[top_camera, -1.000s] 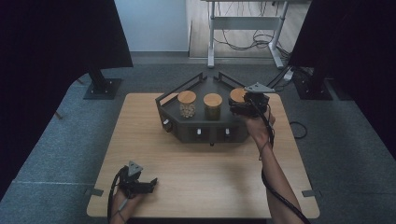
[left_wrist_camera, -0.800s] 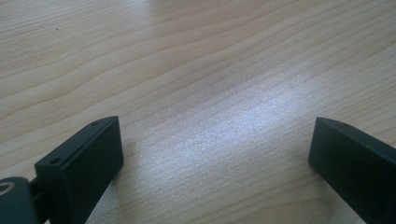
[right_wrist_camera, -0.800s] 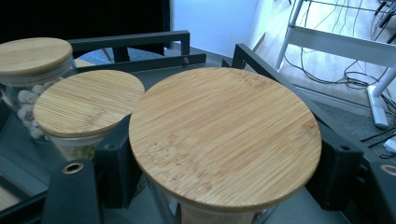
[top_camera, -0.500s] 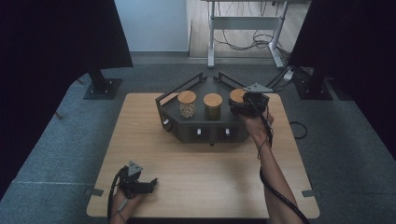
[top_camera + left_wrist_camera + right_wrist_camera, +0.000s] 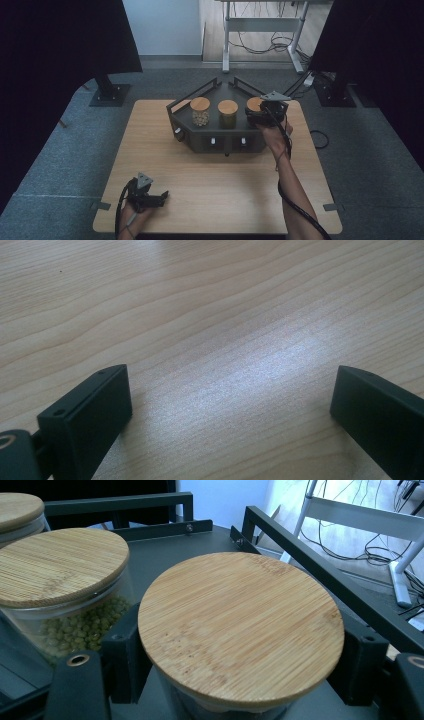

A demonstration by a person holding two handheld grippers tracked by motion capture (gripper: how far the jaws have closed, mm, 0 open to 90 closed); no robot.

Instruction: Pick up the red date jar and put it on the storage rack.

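The desk (image 5: 210,315) is pale, smooth wood grain with a soft sheen. The jar (image 5: 75,625) is clear glass under a matt bamboo lid (image 5: 240,625); the rack (image 5: 320,575) is matt dark metal.

High view: dim overall, with deep black areas at the upper left and upper right of the frame; the brightest zone is the pale wall and floor at top centre. The wooden table (image 5: 215,170) is evenly and softly lit, its shadows faint, and detail is slightly soft. Left gripper view: a pale, diffuse sheen crosses the wood grain from centre to right; soft shadows lie beside each dark jaw at the lower corners, which are mildly blurred. Right gripper view: the bamboo lid (image 5: 240,625) is sharp and evenly lit; the background at upper right is bright, washed out and out of focus.
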